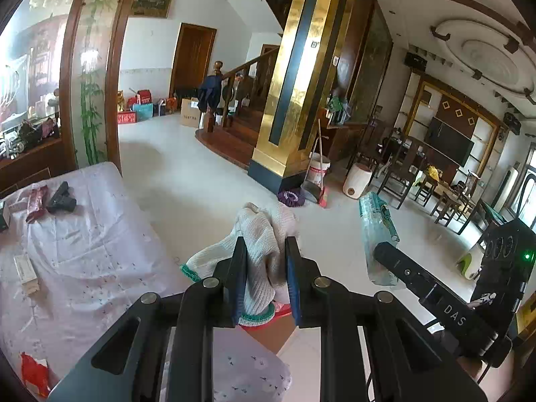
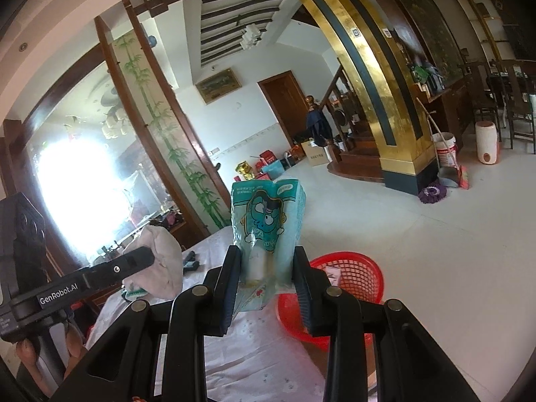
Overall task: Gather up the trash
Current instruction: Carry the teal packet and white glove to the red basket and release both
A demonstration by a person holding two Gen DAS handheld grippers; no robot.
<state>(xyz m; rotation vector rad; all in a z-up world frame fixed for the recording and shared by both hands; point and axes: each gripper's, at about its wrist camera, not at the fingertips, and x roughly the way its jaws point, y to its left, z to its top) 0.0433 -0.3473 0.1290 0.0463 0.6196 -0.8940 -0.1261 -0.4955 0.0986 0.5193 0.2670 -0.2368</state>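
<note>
My left gripper (image 1: 264, 251) is shut on a white knit glove (image 1: 264, 234) with a green cuff, held in the air over the table edge. My right gripper (image 2: 266, 261) is shut on a teal plastic wrapper (image 2: 268, 221) with a cartoon print, held upright above the table. The right gripper and wrapper (image 1: 377, 231) show at right in the left wrist view; the left gripper and glove (image 2: 160, 261) show at left in the right wrist view. A red mesh basket (image 2: 348, 268) sits just right of the right gripper, beside the table; its rim (image 1: 278, 315) peeks under the glove.
A table with a floral cloth (image 1: 83, 251) holds a dark red packet (image 1: 35, 202), a black object (image 1: 62, 197), a small box (image 1: 25, 273) and a red scrap (image 1: 33, 373). Beyond lie white floor, a gold pillar (image 1: 294, 100), stairs, a bucket and chairs.
</note>
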